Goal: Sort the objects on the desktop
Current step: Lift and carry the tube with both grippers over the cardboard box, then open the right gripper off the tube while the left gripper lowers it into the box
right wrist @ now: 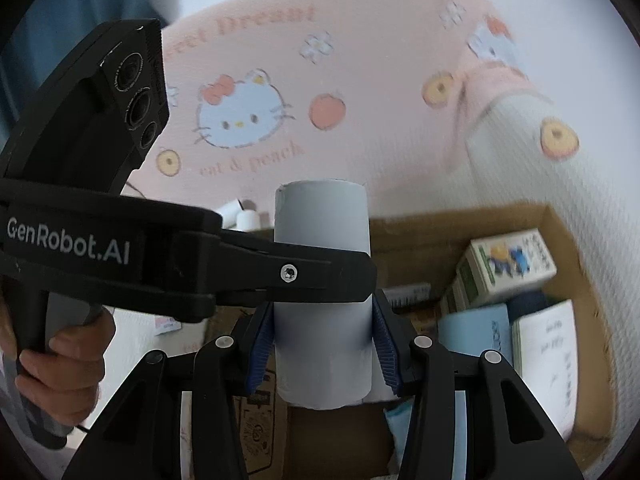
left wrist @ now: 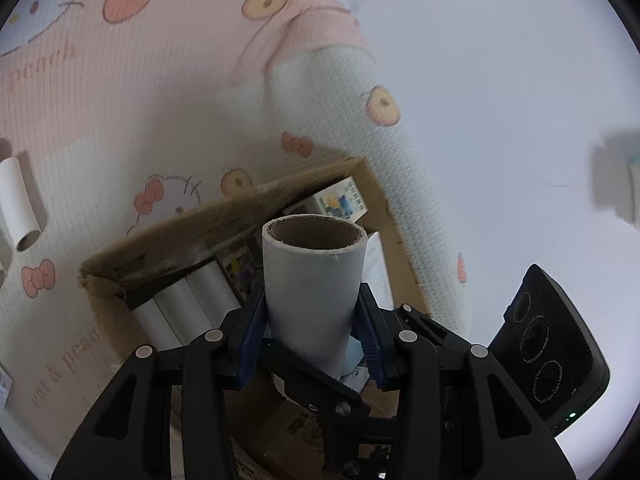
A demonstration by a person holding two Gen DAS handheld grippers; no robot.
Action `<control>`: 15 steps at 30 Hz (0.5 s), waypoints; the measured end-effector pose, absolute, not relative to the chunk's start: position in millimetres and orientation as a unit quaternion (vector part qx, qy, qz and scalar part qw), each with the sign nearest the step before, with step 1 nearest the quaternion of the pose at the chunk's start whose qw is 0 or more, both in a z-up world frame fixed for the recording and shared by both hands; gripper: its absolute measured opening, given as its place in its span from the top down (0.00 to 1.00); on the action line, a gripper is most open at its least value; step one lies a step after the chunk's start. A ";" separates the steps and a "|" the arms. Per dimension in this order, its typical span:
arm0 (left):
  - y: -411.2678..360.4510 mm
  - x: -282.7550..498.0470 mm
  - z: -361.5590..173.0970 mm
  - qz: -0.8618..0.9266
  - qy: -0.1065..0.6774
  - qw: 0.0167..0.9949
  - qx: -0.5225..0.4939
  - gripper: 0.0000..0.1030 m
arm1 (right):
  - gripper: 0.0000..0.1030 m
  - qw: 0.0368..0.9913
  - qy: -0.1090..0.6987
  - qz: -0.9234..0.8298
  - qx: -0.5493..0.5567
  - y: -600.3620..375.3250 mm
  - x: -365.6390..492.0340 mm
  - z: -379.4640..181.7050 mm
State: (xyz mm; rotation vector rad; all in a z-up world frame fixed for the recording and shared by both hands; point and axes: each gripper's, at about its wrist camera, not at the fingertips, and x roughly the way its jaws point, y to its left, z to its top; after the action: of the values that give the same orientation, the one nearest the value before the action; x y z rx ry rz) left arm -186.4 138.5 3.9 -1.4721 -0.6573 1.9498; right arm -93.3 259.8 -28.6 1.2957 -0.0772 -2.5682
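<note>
My left gripper (left wrist: 312, 312) is shut on a white cardboard tube (left wrist: 316, 280) that stands upright with its brown open end towards the camera. It hangs over an open cardboard box (left wrist: 224, 216). My right gripper (right wrist: 322, 320) is shut on a second pale tube (right wrist: 322, 352), above the same cardboard box (right wrist: 460, 216). In the right wrist view the left gripper (right wrist: 352, 276), held by a hand (right wrist: 60, 364), crosses in front of that tube. Several white tubes (left wrist: 188, 304) lie side by side in the box.
Small printed cartons (right wrist: 508, 268), a blue box (right wrist: 476, 336) and a white booklet (right wrist: 548, 360) fill the box's right part. A loose tube (left wrist: 20, 204) lies on the pink cartoon-print cloth (left wrist: 160, 80). The right gripper's black camera housing (left wrist: 552, 344) is close by.
</note>
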 end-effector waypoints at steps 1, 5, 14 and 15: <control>142.4 -186.8 0.8 0.733 -0.241 0.297 -0.563 0.55 | 0.58 0.129 -0.034 -0.881 0.454 263.0 -95.9 -31.9; 151.1 -187.5 -8.8 0.731 -0.230 0.288 -0.574 0.55 | 0.58 0.122 -0.061 -0.867 0.480 274.9 -103.2 -44.5; 172.8 -196.4 -30.7 0.713 -0.225 0.280 -0.602 0.54 | 0.58 0.095 -0.045 -0.853 0.511 286.4 -107.3 -60.9; 174.9 -196.8 -34.7 0.709 -0.227 0.277 -0.608 0.54 | 0.58 0.094 -0.043 -0.850 0.516 287.9 -108.1 -63.2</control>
State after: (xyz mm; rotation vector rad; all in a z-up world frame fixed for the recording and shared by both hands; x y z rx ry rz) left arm -196.8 174.9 -34.7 -1.6323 -0.6082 1.9031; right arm -108.1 287.9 -63.2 1.5296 -0.1275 -2.5225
